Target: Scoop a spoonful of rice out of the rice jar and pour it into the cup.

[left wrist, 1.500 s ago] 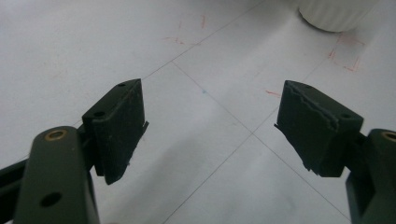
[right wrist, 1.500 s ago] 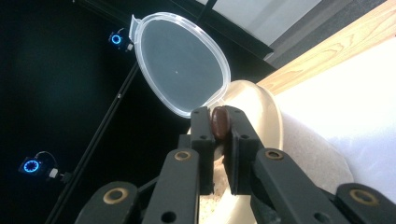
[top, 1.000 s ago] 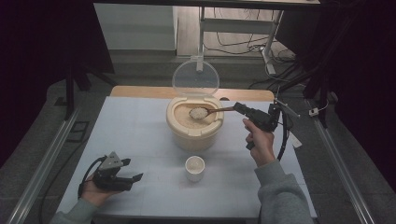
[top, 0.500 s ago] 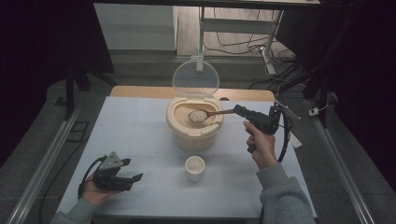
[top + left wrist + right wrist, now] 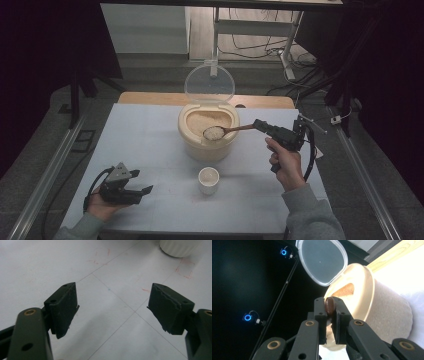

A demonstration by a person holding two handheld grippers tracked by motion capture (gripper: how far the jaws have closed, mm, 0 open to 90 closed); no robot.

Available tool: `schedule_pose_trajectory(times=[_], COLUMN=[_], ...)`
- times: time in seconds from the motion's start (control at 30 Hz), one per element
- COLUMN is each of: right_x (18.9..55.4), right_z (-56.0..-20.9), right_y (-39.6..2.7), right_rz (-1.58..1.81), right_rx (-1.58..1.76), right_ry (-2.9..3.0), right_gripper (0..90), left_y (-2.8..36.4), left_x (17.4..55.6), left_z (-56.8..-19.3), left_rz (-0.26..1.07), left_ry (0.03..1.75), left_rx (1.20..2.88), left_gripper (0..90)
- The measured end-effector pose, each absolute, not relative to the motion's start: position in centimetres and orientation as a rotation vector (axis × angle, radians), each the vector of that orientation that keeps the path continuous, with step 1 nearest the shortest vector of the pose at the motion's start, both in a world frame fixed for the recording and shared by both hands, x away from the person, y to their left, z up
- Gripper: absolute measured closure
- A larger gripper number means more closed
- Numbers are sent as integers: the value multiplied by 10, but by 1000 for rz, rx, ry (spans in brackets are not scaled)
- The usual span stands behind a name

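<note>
The right gripper [image 5: 261,125] has its fingers [image 5: 320,312] clenched on a wooden spoon [image 5: 231,130], whose rice-filled bowl hangs beyond them over the open rice container [image 5: 207,145]. The left gripper [image 5: 142,191] rests on the surface [image 5: 145,140], fingers [image 5: 63,305] released, a white cup [image 5: 208,180] ahead.

The left hand-held gripper [image 5: 131,190] is held low near the tabletop's near left corner, lying level, its jaws spread wide with nothing between them. The right hand-held gripper [image 5: 259,125] is raised toward the right edge by an upright forearm, its jaws clamped tight.
</note>
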State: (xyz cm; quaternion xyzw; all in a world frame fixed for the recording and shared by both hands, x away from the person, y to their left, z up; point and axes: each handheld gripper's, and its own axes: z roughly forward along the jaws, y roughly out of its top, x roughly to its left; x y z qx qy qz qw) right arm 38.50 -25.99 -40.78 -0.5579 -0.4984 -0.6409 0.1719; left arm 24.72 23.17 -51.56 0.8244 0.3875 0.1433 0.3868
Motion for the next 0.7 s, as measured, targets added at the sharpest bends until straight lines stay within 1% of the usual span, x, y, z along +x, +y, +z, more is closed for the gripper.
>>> schedule_pose_trajectory(times=[0.47,0.7], right_x=[362,353], right_z=[-419,-430], right_y=[-265,-267], right_rz=[-1768,-1713], right_rx=[-1530,-1535], right_ry=[-1465,-1499], right_gripper=[827,827], left_y=[231,231], left_x=[248,248], left_z=[-516,-516], left_rz=[366,367], left_ry=[989,989], left_rx=[2101,2101], left_gripper=[231,231])
